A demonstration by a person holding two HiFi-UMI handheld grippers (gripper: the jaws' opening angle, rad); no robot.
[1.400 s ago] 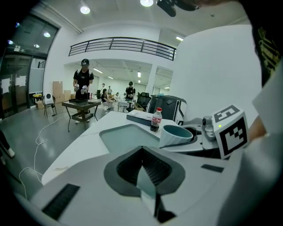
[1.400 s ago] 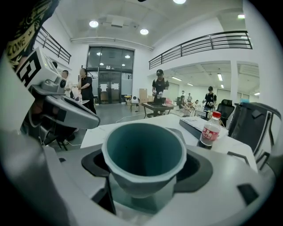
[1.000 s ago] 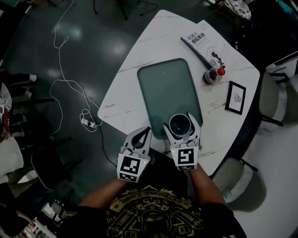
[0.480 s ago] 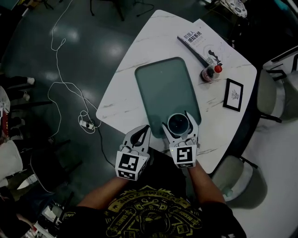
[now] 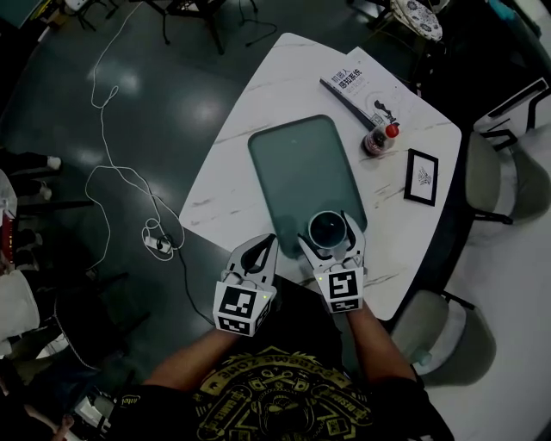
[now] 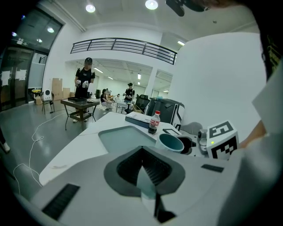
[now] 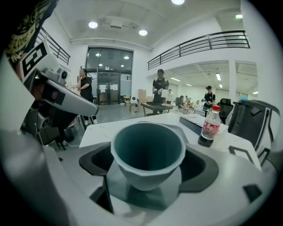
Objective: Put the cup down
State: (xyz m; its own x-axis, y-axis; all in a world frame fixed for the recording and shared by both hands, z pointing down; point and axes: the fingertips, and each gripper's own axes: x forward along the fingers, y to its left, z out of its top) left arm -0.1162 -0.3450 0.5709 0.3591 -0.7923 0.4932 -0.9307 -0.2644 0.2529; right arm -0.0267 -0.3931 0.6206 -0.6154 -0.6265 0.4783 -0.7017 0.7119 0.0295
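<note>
Standing empty on tray [image 5: 293, 159] — cup [image 5: 328, 226] | right gripper [image 5: 330, 232] jaws just opened wide, cup between | left gripper [image 5: 269, 243] closed, empty

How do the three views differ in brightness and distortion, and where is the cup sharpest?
Head view: dim overall, only the white table stands out, the cup small but clear. Left gripper view: bright, strongly curved by the wide lens, dark corners, ceiling lamps glaring. Right gripper view: equally bright and curved; the cup is largest and sharpest here.
</note>
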